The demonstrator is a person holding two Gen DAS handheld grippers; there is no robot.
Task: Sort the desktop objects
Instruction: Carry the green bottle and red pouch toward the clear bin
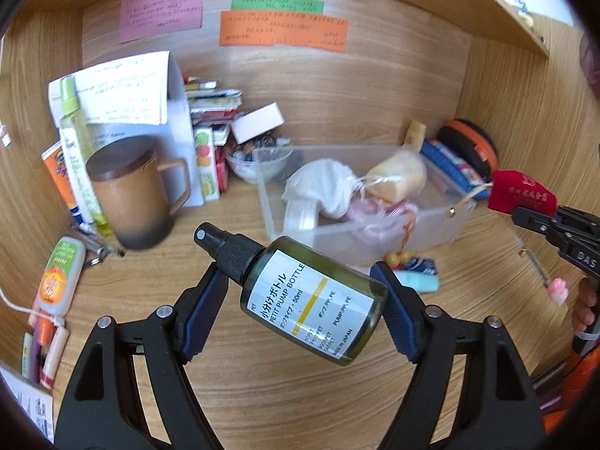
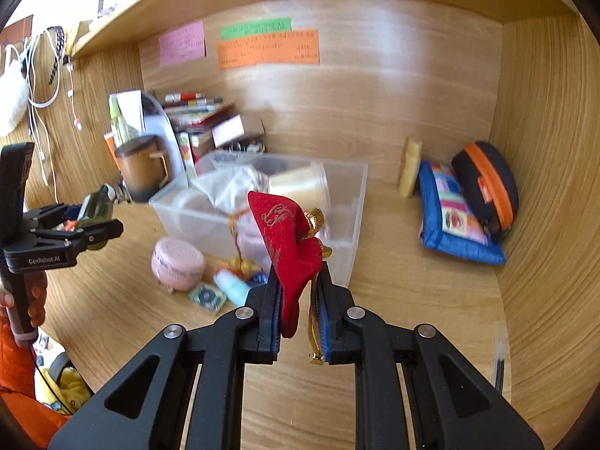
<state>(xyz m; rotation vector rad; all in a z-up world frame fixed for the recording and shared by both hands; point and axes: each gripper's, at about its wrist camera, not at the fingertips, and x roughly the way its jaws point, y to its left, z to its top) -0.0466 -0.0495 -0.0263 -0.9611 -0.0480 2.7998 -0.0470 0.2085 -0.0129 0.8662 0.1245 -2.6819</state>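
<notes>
1. Gripping across its length, the left claw [image 1: 300,292] stands wide with its blue pads pressed on the two ends of a small dark-green plastic pump bottle with a black spray cap and a white label [image 1: 300,296]; the bottle lies tilted, cap up and to the left, clear of the wooden worktop [image 1: 300,405].
2. Only the left wrist view shows that label; from the right wrist view the bottle [image 2: 98,206] is a small greenish shape in the claw [image 2: 95,221], held by a hand [image 2: 35,300] beside an orange sleeve.
3. The right claw [image 2: 298,300] is pinched nearly shut on a red fabric pouch with gold embroidery and a gold cord [image 2: 288,240], raised above the worktop [image 2: 412,318]. The left wrist view shows the pouch [image 1: 521,191] at its right edge.
4. Just beyond lie a round pink case [image 2: 178,262], a pale blue tube [image 2: 234,287] and a yellow charm [image 2: 242,264], all before a clear plastic bin [image 2: 345,225].
5. The bin [image 1: 435,225] holds a white cloth bundle [image 1: 322,187] and a cream jar [image 1: 397,178].
6. Farther left stands a brown lidded mug [image 1: 131,187]; far right, a blue patchwork pouch [image 2: 453,221] and a black case with orange zip [image 2: 487,187] lean by the wall.
7. Pink, green and orange notes [image 1: 281,32] are stuck on the back panel.
</notes>
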